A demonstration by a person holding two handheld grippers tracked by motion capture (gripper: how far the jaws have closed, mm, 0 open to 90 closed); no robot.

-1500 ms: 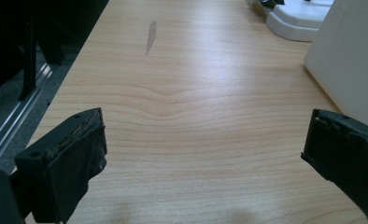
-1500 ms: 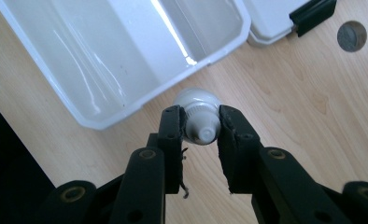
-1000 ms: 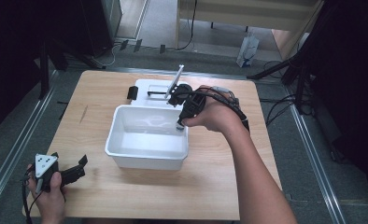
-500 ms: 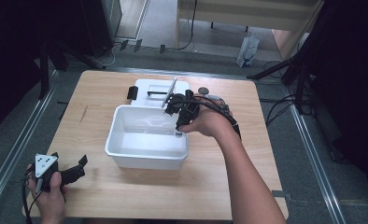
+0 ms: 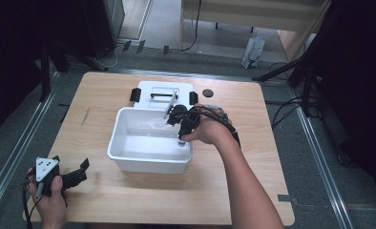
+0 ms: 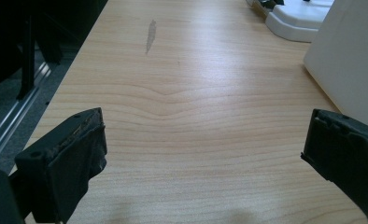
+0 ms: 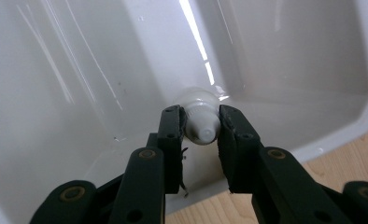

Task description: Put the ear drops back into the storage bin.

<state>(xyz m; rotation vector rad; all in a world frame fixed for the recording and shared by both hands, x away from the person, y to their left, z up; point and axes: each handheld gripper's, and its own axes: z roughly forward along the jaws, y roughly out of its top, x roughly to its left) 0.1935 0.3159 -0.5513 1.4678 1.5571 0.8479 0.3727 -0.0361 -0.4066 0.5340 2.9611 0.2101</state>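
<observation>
My right tongs (image 7: 201,128) are clamped on a small white bottle (image 7: 200,122), the two black jaws pressing its neck from either side, with the cap end facing back toward me and the rounded body pointing down into the white tub (image 7: 79,70). From above, the right tongs (image 5: 180,125) sit just over the tub's (image 5: 129,157) right inner wall, near its far right corner, and the bottle hangs inside the tub; whether it touches the bottom I cannot tell. A second ago this hand was higher and farther back, above the tub's far rim and close to the lid; half a second ago it had already begun to drop, and now it has come down so that the jaws reach in below the rim. The grip has not changed. The white lid (image 5: 164,93) with its dark clips lies flat just behind the tub, where it was before, and a small dark disc (image 5: 207,92) rests on the tabletop (image 5: 253,143) to the lid's right. My left tongs (image 5: 74,176) have stayed at the near left corner, jaws wide apart over bare wood (image 6: 196,116), holding nothing, well apart from the tub.
</observation>
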